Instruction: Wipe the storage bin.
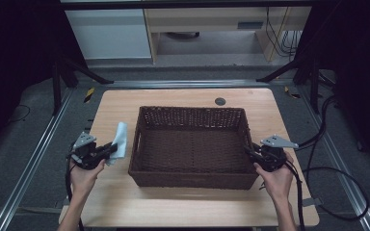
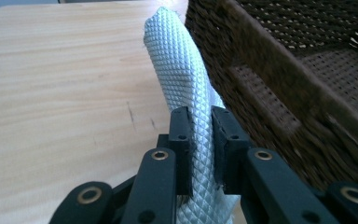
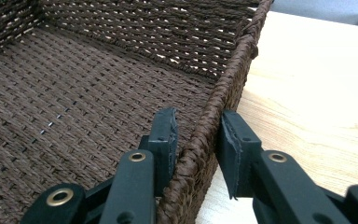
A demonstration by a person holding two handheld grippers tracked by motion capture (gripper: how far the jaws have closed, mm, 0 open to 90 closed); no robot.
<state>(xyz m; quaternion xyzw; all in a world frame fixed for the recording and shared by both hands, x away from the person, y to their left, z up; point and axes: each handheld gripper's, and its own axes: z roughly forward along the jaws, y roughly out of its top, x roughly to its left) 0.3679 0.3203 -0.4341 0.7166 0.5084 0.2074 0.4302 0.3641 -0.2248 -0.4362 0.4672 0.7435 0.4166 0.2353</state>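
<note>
A brown wicker basket [image 1: 192, 179] stands in the middle of the wooden table [image 1: 173, 204], with nothing inside it. Just left of it, my left gripper [image 1: 111, 148] is shut on a pale blue textured cloth [image 1: 120, 138], which sticks up and away from the jaws. In the left gripper view the cloth [image 2: 177, 60] rises between the pads of my left gripper [image 2: 200, 135], close beside the basket's left wall [image 2: 284, 88]. My right gripper [image 1: 249, 151] straddles the basket's right rim [image 3: 242, 51], one jaw inside and one outside. In its own view my right gripper [image 3: 198, 140] is closed against the weave.
A round grey grommet [image 1: 220, 101] sits in the tabletop behind the basket. Metal rails [image 1: 38, 154] run along both sides of the table, and black cables [image 1: 332, 178] trail on the floor at right. Bare tabletop lies in front of the basket.
</note>
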